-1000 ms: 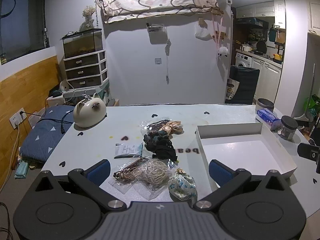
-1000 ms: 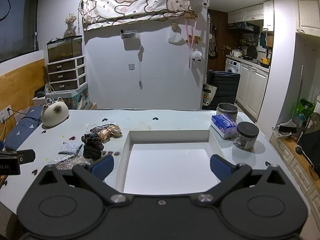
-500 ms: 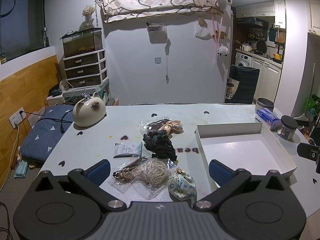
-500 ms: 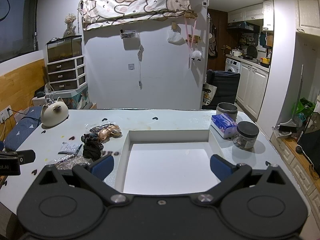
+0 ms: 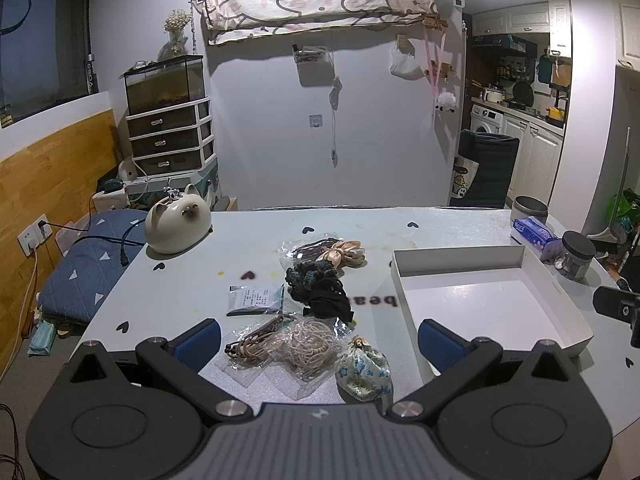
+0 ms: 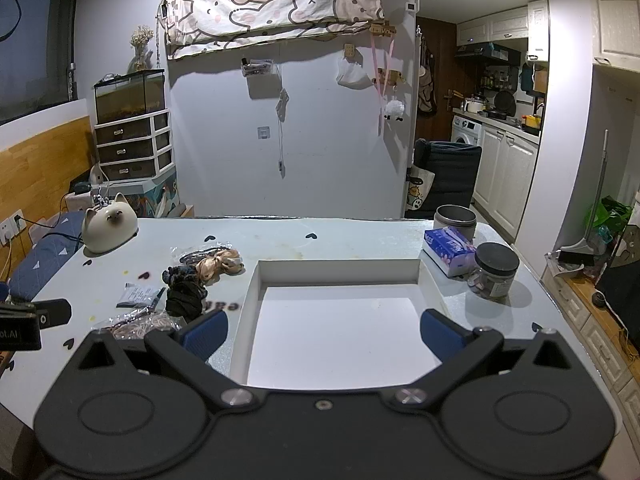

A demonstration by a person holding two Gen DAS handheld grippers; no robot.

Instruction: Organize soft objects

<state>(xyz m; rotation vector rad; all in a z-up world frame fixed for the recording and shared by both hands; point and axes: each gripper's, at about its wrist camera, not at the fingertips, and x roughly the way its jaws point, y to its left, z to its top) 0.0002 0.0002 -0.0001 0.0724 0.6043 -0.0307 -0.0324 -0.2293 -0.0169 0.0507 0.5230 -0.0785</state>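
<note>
Soft items lie in a loose group on the white table: a floral pouch (image 5: pixel 363 369), bagged beige cord (image 5: pixel 307 345), bagged brown cord (image 5: pixel 256 338), a black scrunchie (image 5: pixel 326 300), a dark teal scrunchie (image 5: pixel 310 272) and a peach bow (image 5: pixel 344 251). An empty white tray (image 5: pixel 460 254) stands to their right; it also shows in the right wrist view (image 6: pixel 338 267). My left gripper (image 5: pixel 318 340) is open, low over the near items. My right gripper (image 6: pixel 324 330) is open over the tray's near edge.
A cat-shaped ceramic pot (image 5: pixel 178 224) stands at the back left. A small paper packet (image 5: pixel 256 295) lies left of the scrunchies. A tissue pack (image 6: pixel 448 250), a black-lidded jar (image 6: pixel 495 270) and a metal tin (image 6: pixel 455 220) stand right of the tray.
</note>
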